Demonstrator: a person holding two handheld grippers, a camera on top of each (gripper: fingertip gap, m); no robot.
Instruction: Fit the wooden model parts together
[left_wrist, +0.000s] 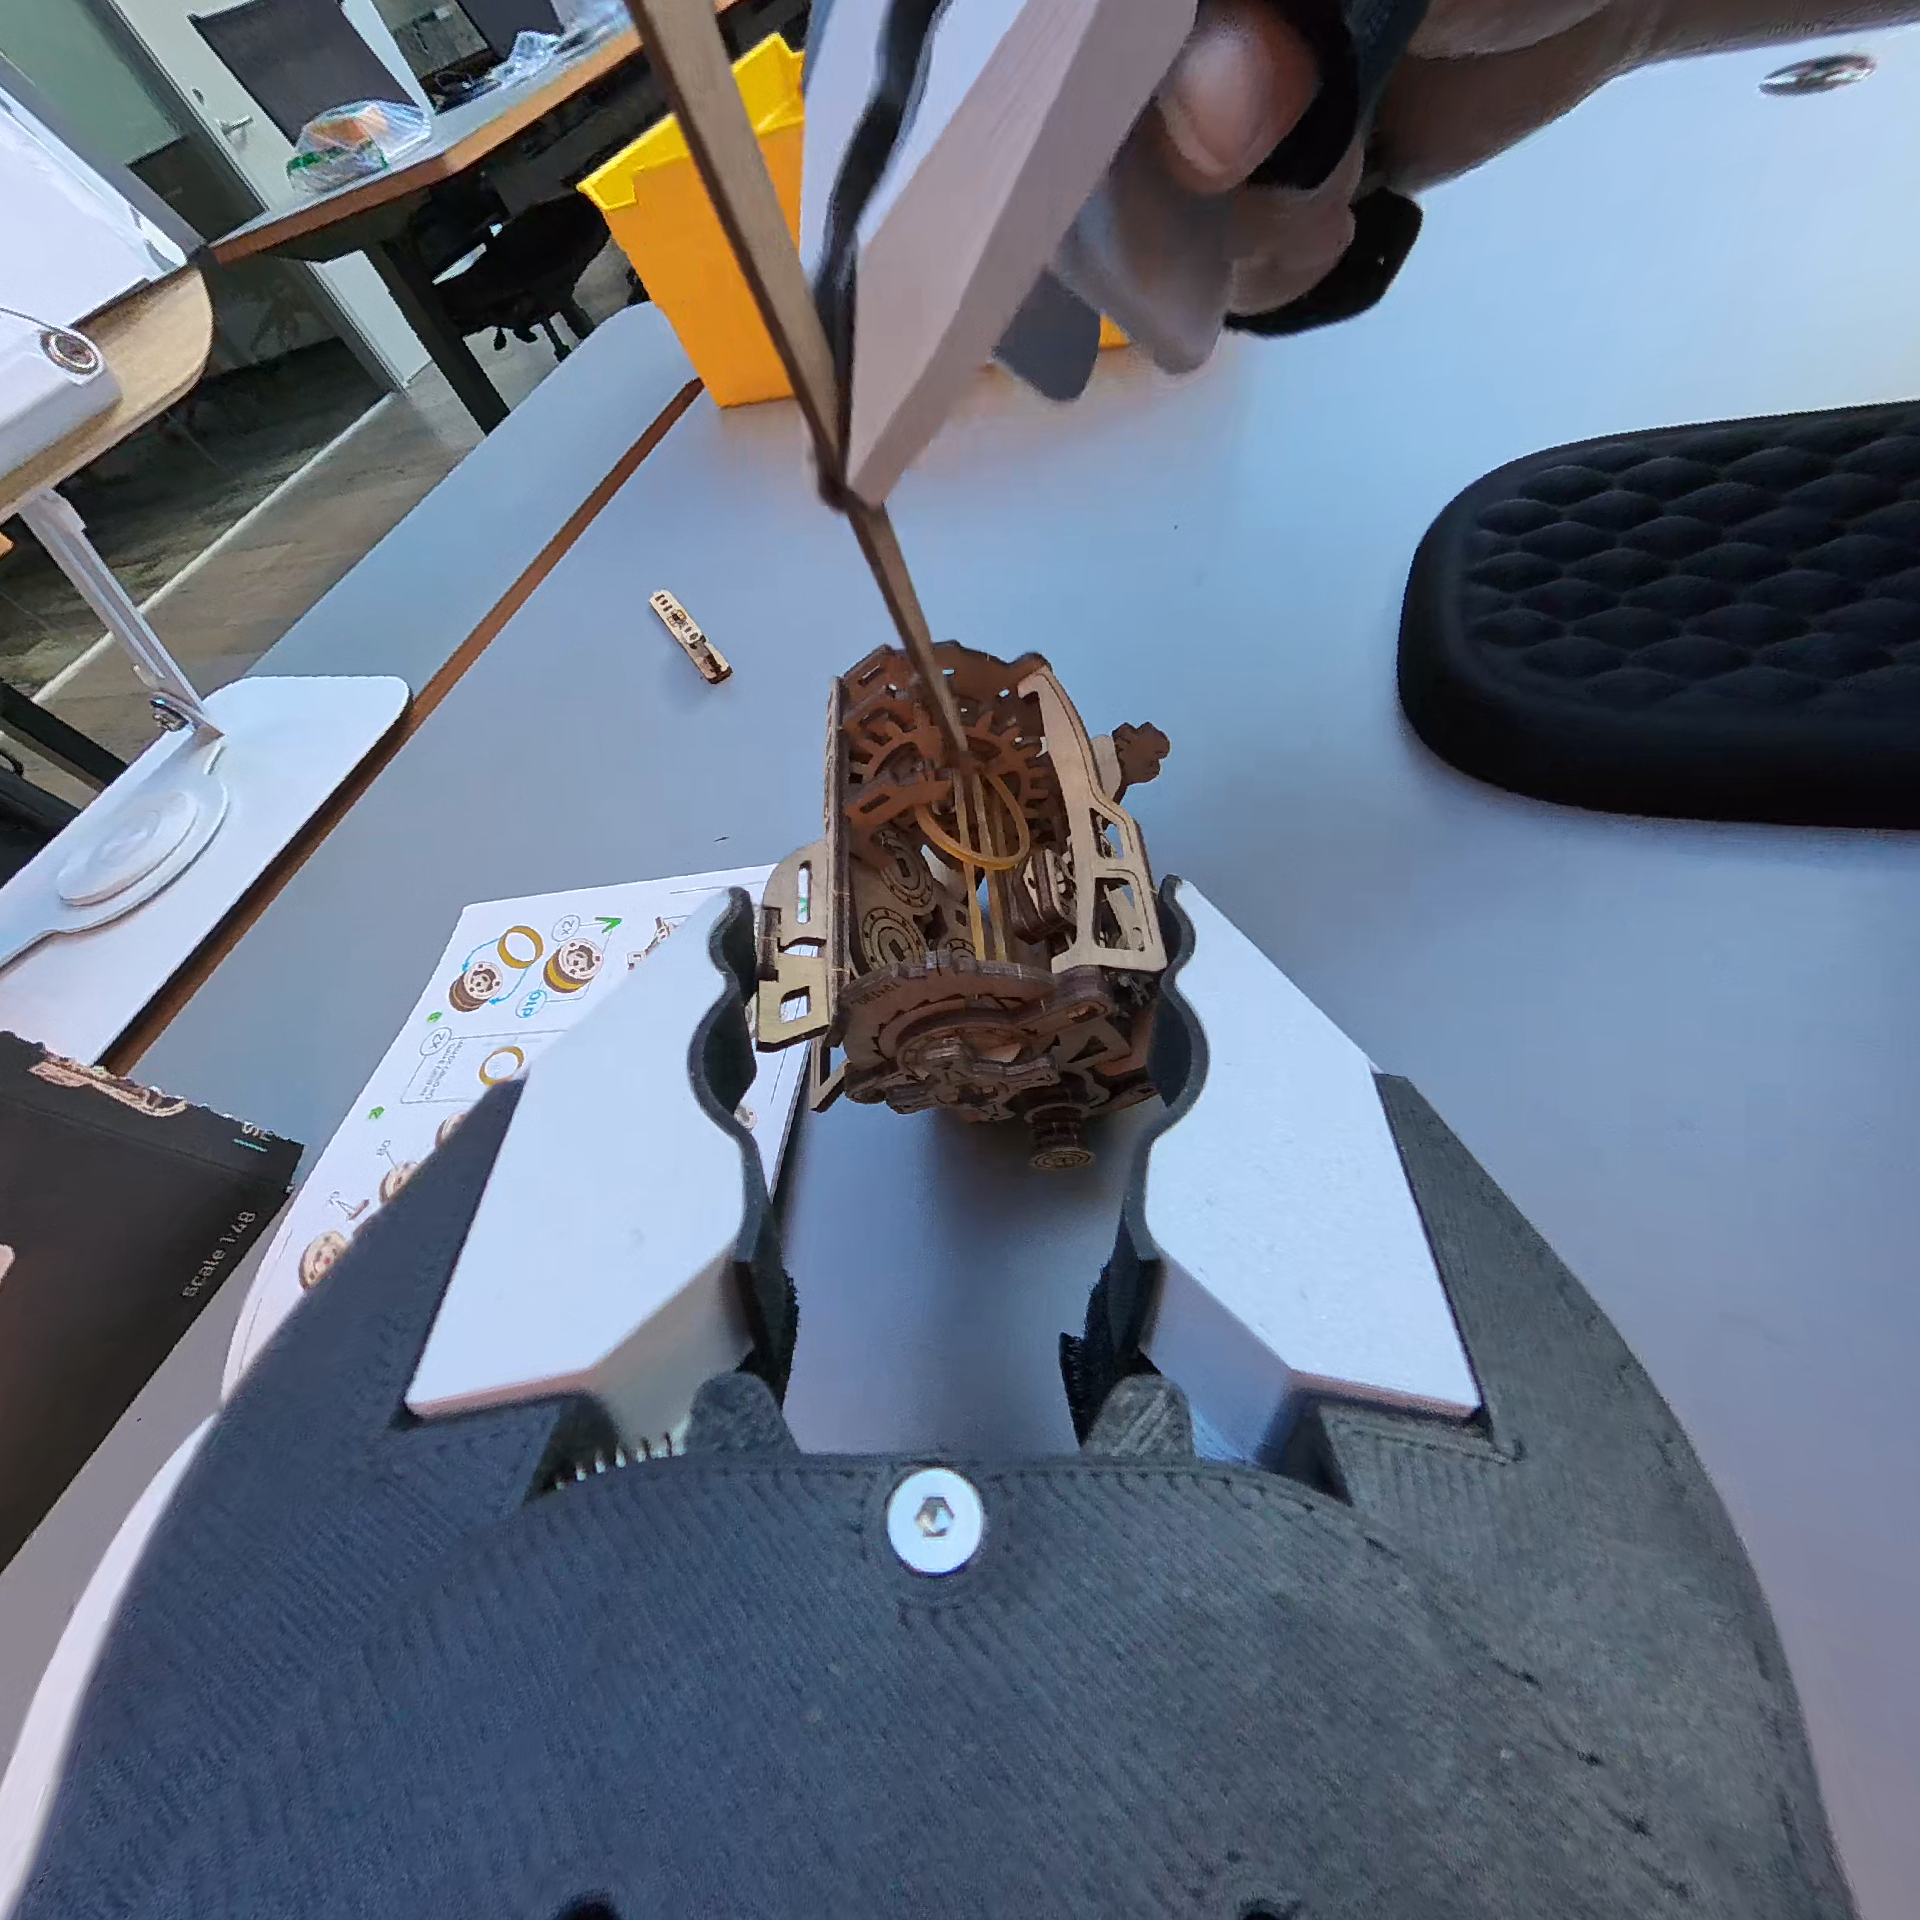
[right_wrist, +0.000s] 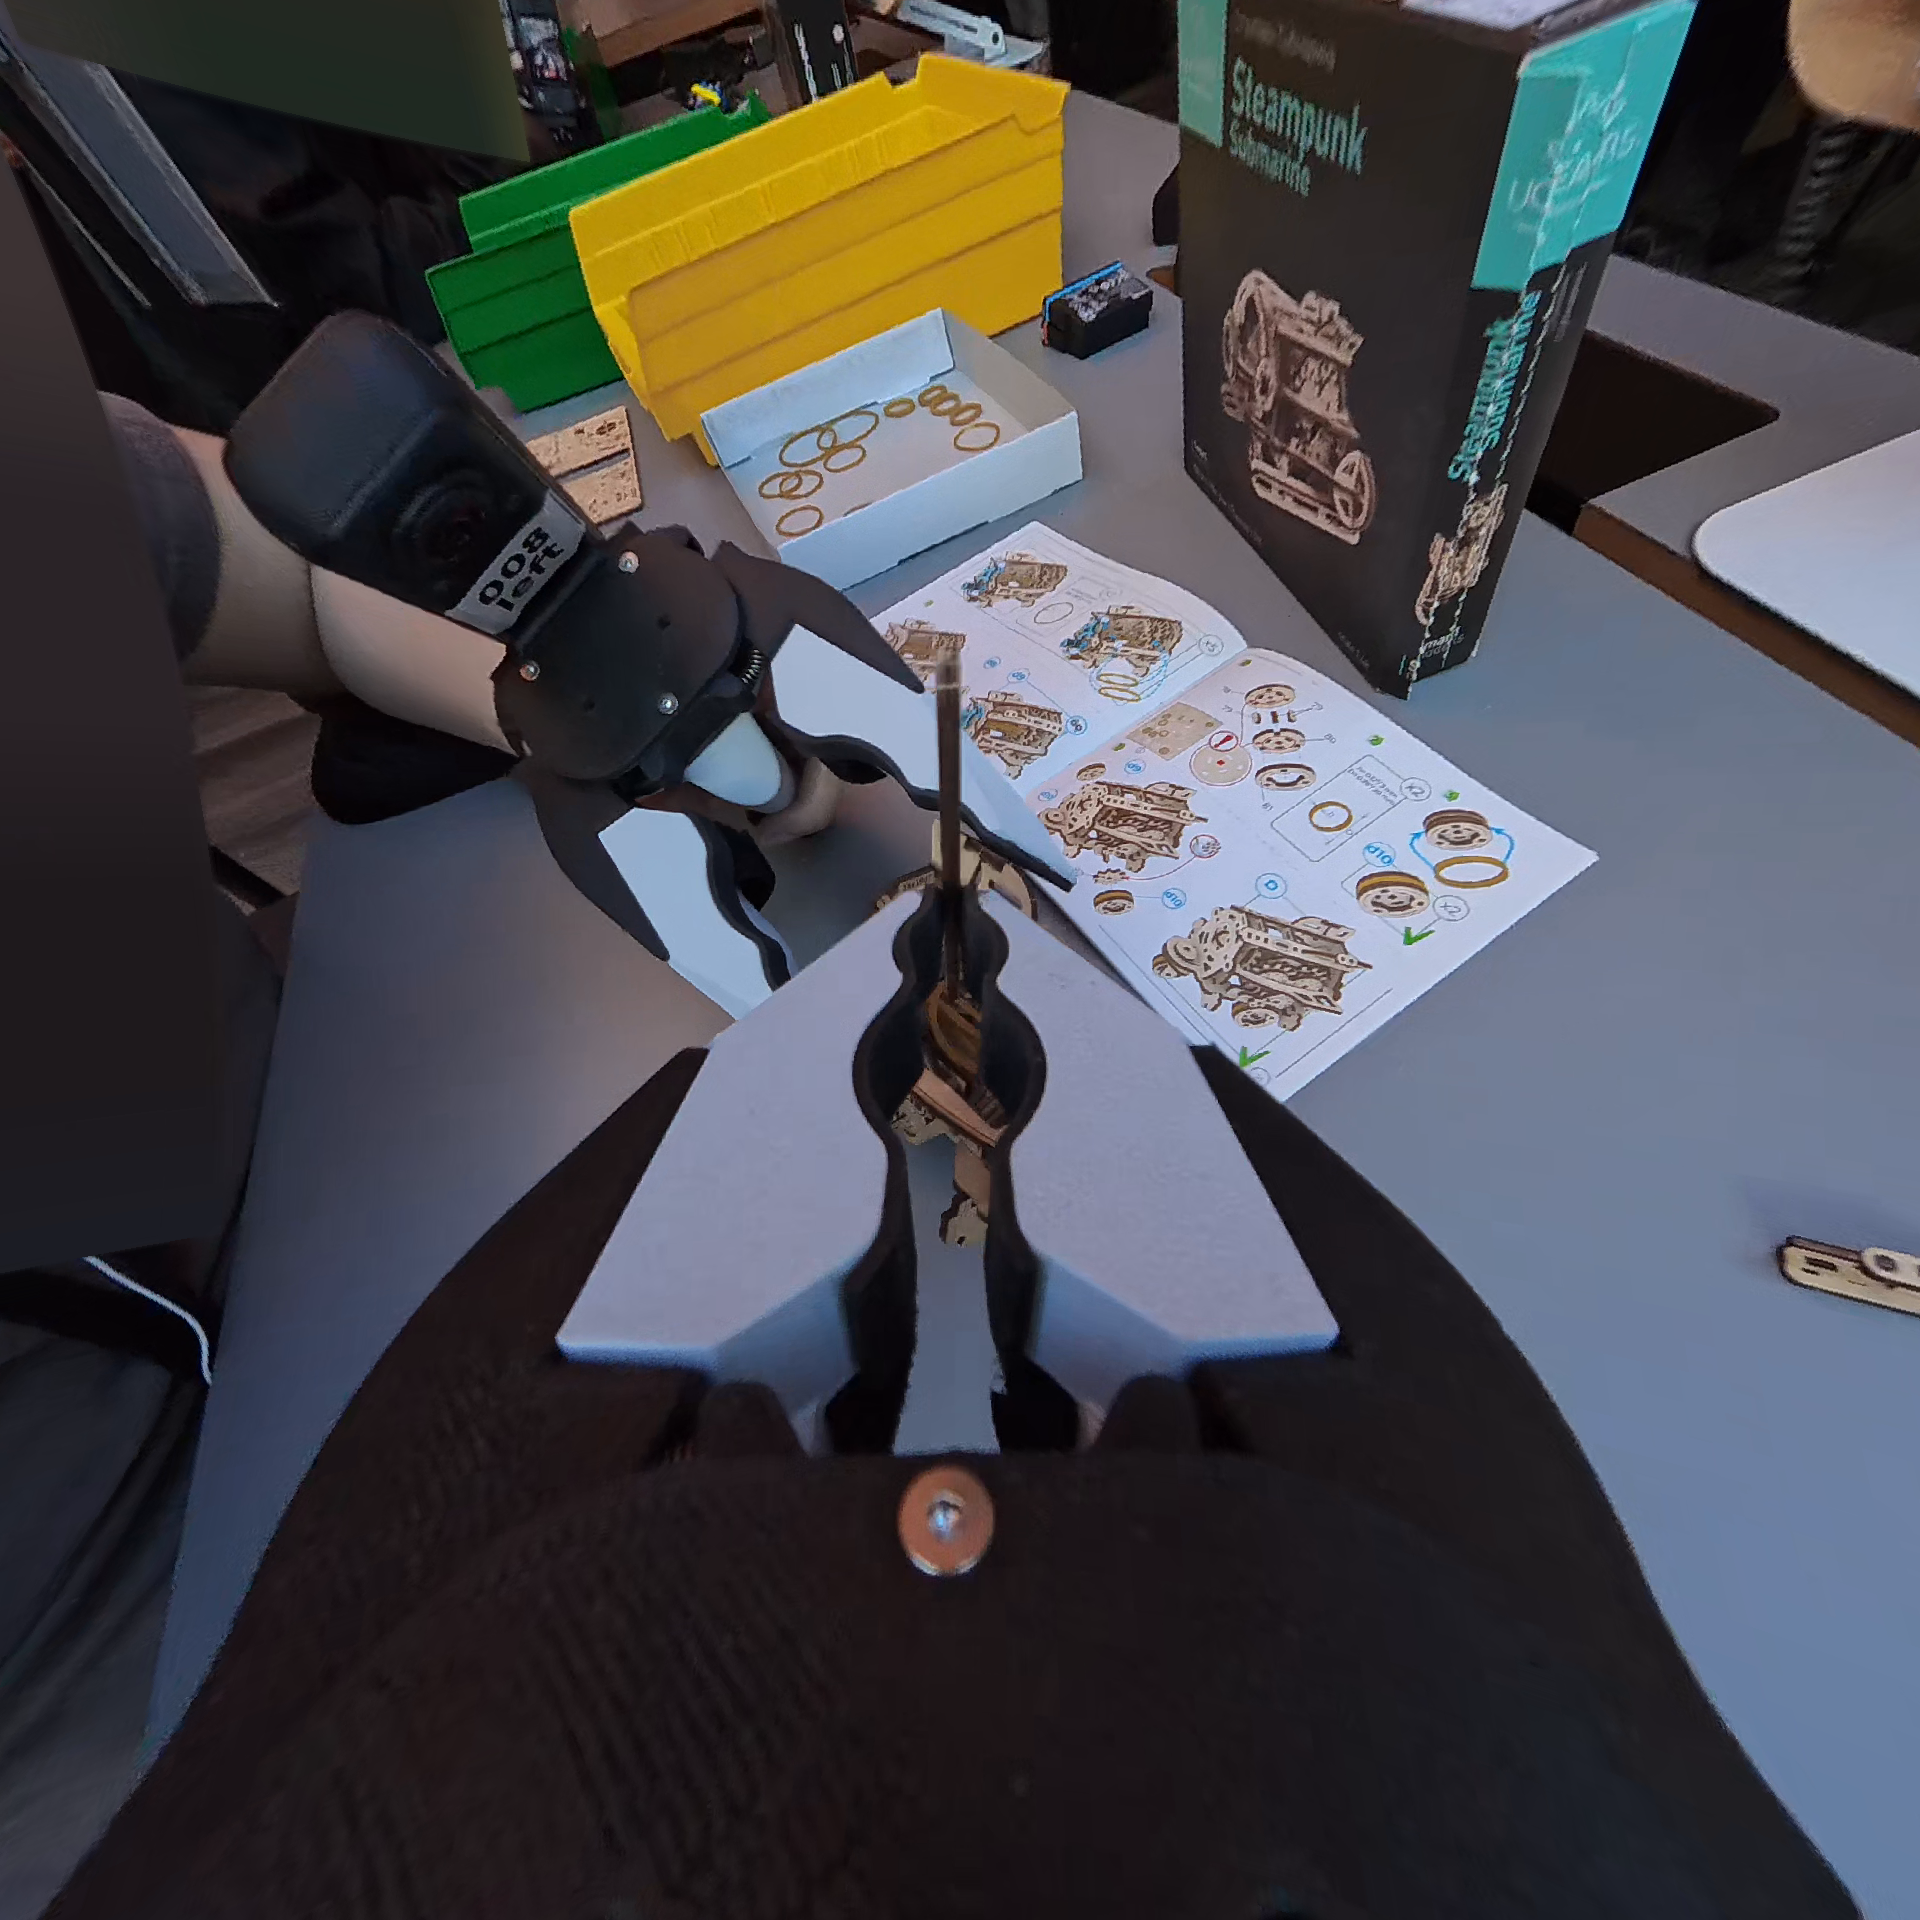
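On the worktop (left_wrist: 1351, 1039), left claw (left_wrist: 961, 997) gripped the wooden model (left_wrist: 977, 914); right claw (right_wrist: 948, 925), clamped on a thin stick (right_wrist: 948, 769), risked snapping the rubber band (left_wrist: 977, 831).

Grey table (right_wrist: 1558, 1455), open instruction booklet (right_wrist: 1299, 831), dark box (right_wrist: 1382, 343), yellow bin (right_wrist: 831, 239), black pad (left_wrist: 1683, 613)

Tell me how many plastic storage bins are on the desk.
2: a yellow bin behind the white tray of rubber bands, and a green bin just left of it, partly behind it. Others may be hidden out of frame.
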